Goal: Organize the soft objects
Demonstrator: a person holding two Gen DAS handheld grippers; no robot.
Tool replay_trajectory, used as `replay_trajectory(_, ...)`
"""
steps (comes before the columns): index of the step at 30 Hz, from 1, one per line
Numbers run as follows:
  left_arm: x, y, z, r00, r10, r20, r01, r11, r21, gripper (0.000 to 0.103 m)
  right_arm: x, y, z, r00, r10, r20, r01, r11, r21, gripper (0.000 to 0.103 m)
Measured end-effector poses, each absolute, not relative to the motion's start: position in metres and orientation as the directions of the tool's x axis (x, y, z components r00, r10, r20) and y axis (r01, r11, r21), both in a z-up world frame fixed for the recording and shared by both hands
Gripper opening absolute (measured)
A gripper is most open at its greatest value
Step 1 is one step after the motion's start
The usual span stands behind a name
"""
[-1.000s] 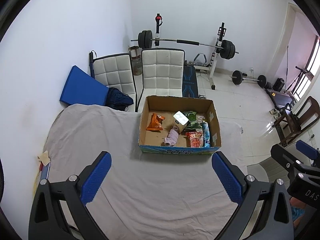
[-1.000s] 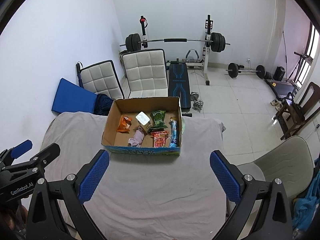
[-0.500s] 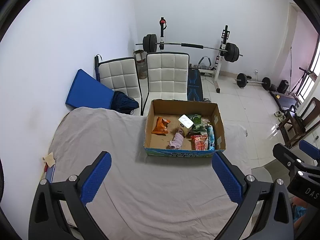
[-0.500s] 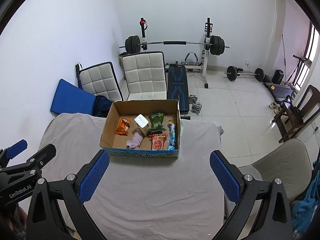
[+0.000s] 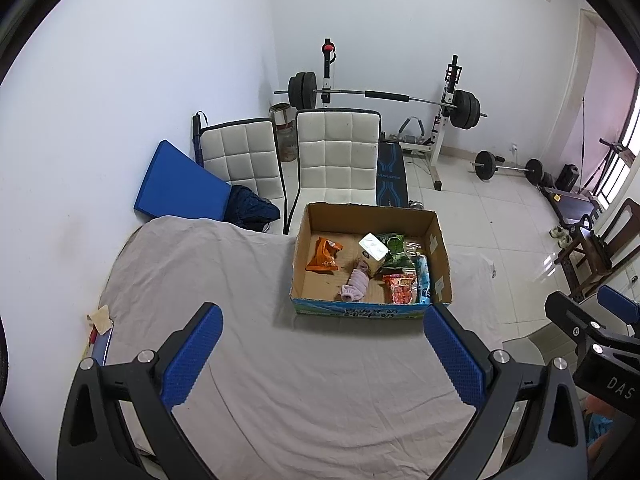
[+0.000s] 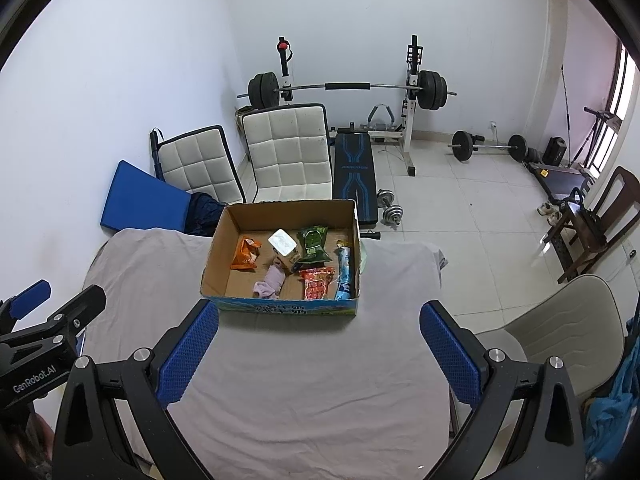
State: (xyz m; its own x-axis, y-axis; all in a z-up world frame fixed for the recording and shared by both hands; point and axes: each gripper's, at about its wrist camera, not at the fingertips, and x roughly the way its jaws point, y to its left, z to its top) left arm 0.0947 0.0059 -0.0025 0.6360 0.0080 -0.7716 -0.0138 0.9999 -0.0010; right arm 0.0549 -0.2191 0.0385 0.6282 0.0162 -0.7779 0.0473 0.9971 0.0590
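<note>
An open cardboard box stands on the grey-covered table. Inside lie an orange snack bag, a white tissue pack, a green bag, a red packet, a blue packet and a pink sock. My left gripper and my right gripper are both open and empty, held above the table short of the box. Each shows at the other view's edge.
Two white chairs and a blue mat stand behind the table. A barbell rack, bench and dumbbells lie on the tiled floor. A beige chair sits at the table's right side.
Both grippers have drawn back and up a little, so the box sits lower in both views. Both stay open and empty.
</note>
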Motion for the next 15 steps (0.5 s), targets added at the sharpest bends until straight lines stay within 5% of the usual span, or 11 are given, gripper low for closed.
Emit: replay_trajectory(15,0.0933,0.0064,0.0003,0.637,0.009,-0.771,-0.016,1.000,-0.002,0.103,0.0516,-0.2191,0.0410,0.634,0.011,-0.773,0.053,0.997,0.058,0.102)
